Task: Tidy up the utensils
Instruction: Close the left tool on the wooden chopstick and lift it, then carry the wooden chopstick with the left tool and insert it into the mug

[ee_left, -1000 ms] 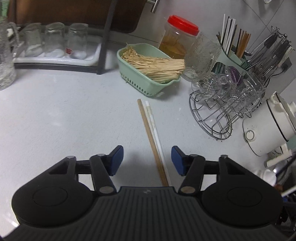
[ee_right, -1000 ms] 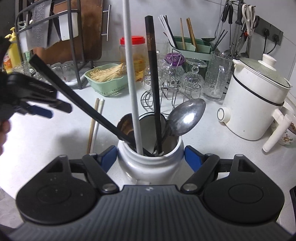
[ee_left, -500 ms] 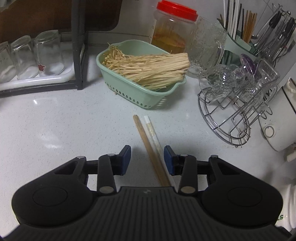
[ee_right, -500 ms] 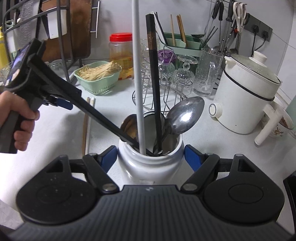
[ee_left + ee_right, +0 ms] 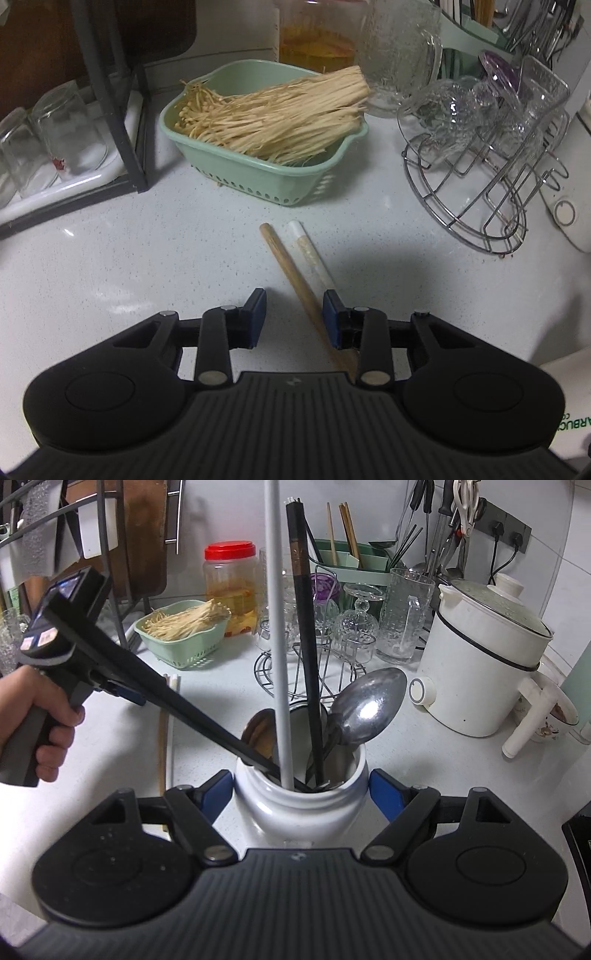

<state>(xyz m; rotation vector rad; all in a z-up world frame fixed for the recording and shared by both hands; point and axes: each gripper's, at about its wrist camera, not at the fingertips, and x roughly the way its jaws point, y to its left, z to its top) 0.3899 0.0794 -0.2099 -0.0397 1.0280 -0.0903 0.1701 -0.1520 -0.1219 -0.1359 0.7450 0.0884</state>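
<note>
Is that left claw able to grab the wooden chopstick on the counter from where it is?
Probably yes. The left claw is open with the wooden chopstick already running between its pads, though the white chopstick beside it might get pinched too.
</note>
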